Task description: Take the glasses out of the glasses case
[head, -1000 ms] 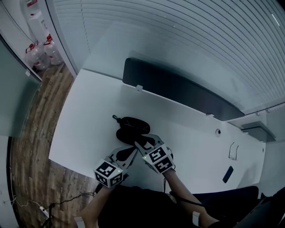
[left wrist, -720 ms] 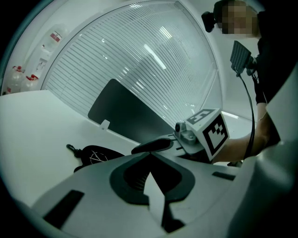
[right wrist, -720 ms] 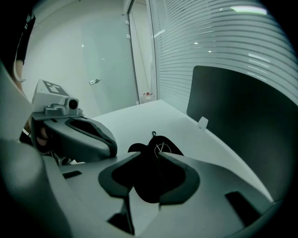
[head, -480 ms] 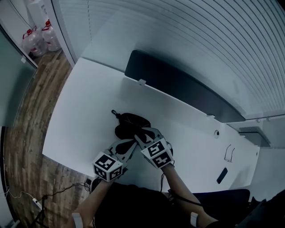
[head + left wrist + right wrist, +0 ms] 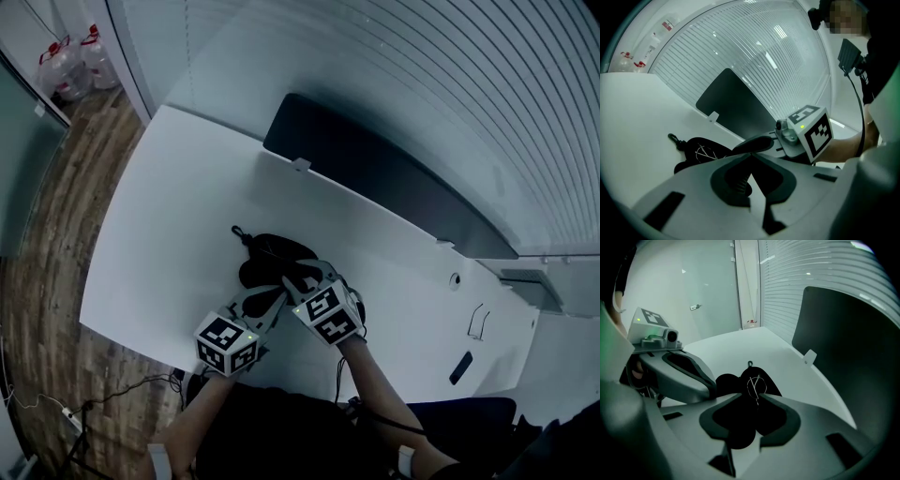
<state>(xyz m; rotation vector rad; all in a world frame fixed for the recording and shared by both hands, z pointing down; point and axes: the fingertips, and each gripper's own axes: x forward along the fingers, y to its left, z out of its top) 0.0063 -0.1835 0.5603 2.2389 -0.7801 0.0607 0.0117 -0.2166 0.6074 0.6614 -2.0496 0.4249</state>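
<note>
A black glasses case [image 5: 272, 255] lies open on the white table [image 5: 169, 206], near its front edge. Thin wire glasses [image 5: 704, 152] rest inside it, also seen in the right gripper view as glasses [image 5: 754, 386] just past the jaw tips. My left gripper [image 5: 272, 298] comes in from the near side, its tips [image 5: 751, 155] touching, with the case's near edge dark between the jaws. Over the case's right side, my right gripper [image 5: 302, 279] has its jaws nearly together [image 5: 749, 397], black case [image 5: 764, 380] filling the narrow gap.
A long black panel [image 5: 375, 178] runs along the table's back edge under white blinds. A small dark object [image 5: 459, 367] and a wire item [image 5: 478, 321] lie at the far right. Wooden floor [image 5: 56, 206] with water bottles [image 5: 70, 66] is to the left.
Both grippers stay at the case, which has not moved on the table. Only the head view has shifted a little.
</note>
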